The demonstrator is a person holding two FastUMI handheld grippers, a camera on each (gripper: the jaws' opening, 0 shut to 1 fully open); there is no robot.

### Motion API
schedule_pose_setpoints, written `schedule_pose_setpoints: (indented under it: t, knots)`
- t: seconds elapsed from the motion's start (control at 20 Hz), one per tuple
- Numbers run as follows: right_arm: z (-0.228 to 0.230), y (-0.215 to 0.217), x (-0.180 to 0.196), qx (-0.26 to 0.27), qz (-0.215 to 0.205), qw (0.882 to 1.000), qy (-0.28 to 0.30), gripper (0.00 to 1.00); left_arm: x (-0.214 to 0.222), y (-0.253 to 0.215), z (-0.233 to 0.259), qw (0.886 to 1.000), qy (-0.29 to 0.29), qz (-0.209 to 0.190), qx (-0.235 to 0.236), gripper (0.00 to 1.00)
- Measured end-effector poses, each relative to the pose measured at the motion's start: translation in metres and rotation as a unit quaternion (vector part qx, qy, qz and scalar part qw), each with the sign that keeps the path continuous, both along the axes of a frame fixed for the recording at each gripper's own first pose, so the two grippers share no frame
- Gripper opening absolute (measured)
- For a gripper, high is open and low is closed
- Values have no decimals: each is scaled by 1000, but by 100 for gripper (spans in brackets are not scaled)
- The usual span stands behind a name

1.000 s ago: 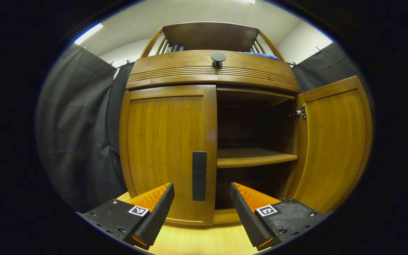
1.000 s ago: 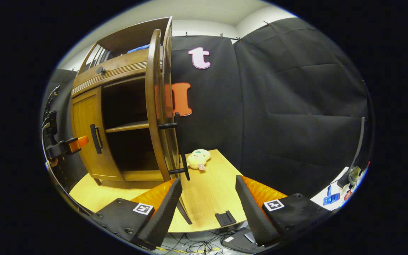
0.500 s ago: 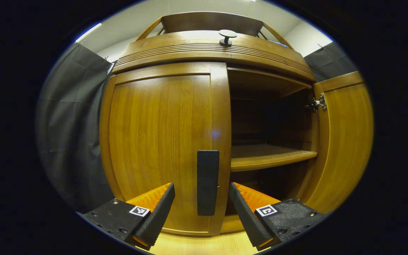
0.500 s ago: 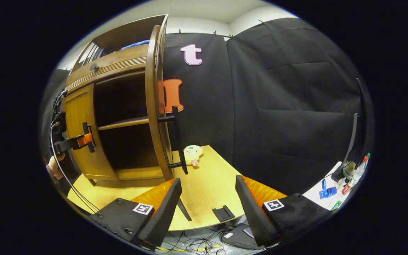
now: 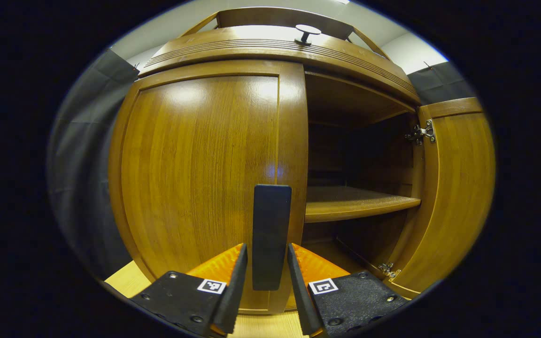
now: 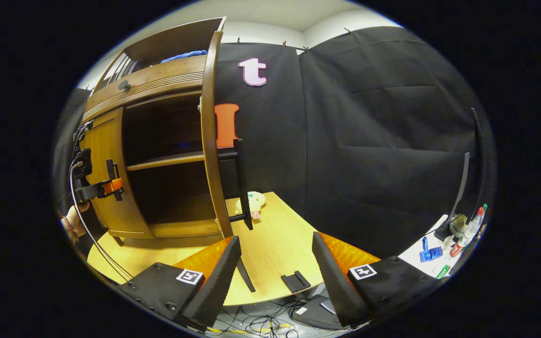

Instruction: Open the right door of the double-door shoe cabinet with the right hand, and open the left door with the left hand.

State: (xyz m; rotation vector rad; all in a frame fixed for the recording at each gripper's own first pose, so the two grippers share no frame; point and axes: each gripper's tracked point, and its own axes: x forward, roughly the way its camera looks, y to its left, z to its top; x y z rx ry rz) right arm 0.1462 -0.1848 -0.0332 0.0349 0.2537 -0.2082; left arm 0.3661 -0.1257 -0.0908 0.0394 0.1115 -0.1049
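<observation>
The left door [image 5: 204,164] of the wooden shoe cabinet is closed. Its black vertical handle [image 5: 270,234] stands between the fingers of my left gripper [image 5: 266,249]. The jaws have narrowed around the handle, with a thin strip of wood still showing beside the left finger [image 5: 237,267]. In the right gripper view the left gripper [image 6: 106,186] sits at that handle. The right door [image 6: 209,141] stands wide open, edge-on, with its black bar handle [image 6: 238,183] facing out. My right gripper [image 6: 275,246] is open and empty, back from the door over the table [image 6: 275,249].
Inside the cabinet, a shelf [image 5: 355,204] is bare. A round knob [image 5: 307,32] sits on the drawer above. A plush toy [image 6: 252,202] lies behind the open door. A small black part [image 6: 296,281], cables below the table edge and bottles [image 6: 467,230] are at the right.
My left gripper moved in on the left door handle and its fingers narrowed around it. The right gripper drew back slightly from the open right door.
</observation>
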Motion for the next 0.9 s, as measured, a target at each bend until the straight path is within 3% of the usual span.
schedule_pose_setpoints:
  t: [0.15, 0.3, 0.45, 0.55, 0.9]
  knots:
    - [0, 2, -1, -1, 4, 1000, -1, 89, 0, 0, -4, 1000, 5, -4, -2, 33]
    - [3, 3, -4, -2, 7, 1000, -1, 89, -2, 0, -3, 1000, 16, -2, 2, 35]
    - [3, 3, -4, 1, 10, 1000, -4, 89, -7, 0, -1, 1000, 24, 0, -14, 30]
    - [4, 3, -5, 3, 13, 1000, -6, 89, -18, 4, 0, 1000, 20, -2, 3, 27]
    - [4, 0, -11, 6, 33, 999, -7, 89, -57, 17, 6, 999, -1, 34, 5, 23]
